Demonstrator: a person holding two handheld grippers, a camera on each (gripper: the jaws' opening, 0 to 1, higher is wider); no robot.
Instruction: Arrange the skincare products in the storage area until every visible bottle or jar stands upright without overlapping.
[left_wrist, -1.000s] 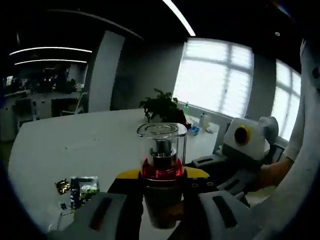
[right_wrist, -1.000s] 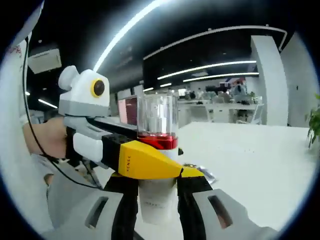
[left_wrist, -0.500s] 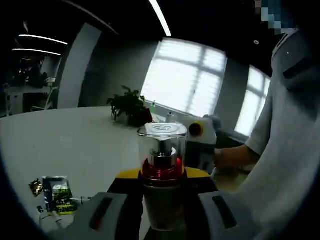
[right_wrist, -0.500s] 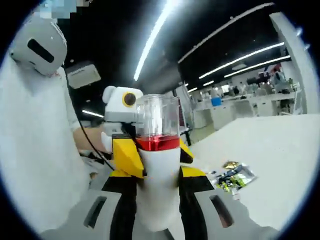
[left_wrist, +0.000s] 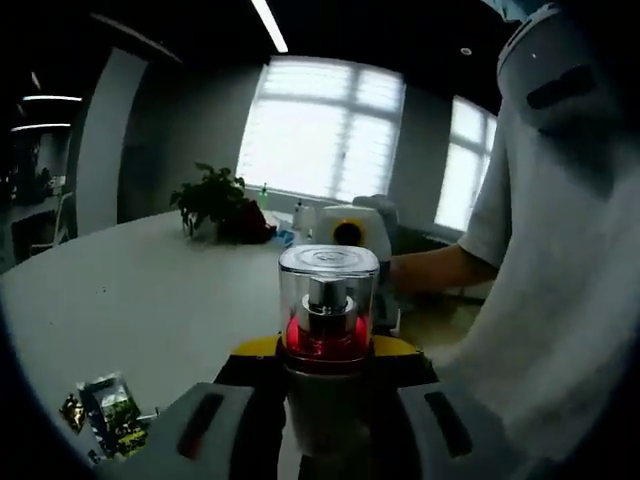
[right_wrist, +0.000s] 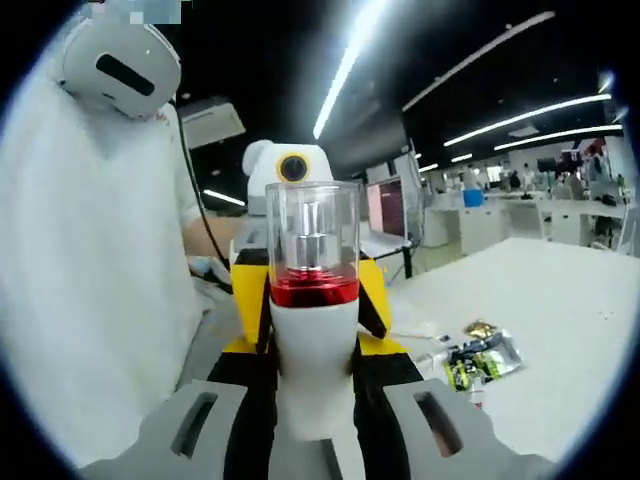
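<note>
A skincare bottle (left_wrist: 328, 290) with a clear cap, a silver pump, a red collar and a white body stands upright between the yellow-tipped jaws of my left gripper (left_wrist: 325, 352), which is shut on its body. In the right gripper view the same bottle (right_wrist: 312, 240) sits between the jaws of my right gripper (right_wrist: 312, 348), also shut on it. The two grippers face each other across the bottle. The right gripper's white box (left_wrist: 345, 232) shows behind the cap. The left gripper's yellow jaws (right_wrist: 250, 300) flank the bottle from behind.
A white table (left_wrist: 150, 300) lies below, with small foil sachets (left_wrist: 105, 405) (right_wrist: 480, 355) on it. A potted plant (left_wrist: 210, 200) and small bottles (left_wrist: 300, 215) stand at the table's far end by the windows. The person's white shirt (left_wrist: 560, 250) (right_wrist: 90, 260) is close beside the grippers.
Both views have swung round. The other gripper now sits straight behind the bottle in each view instead of off to one side. The bottle stays gripped and upright.
</note>
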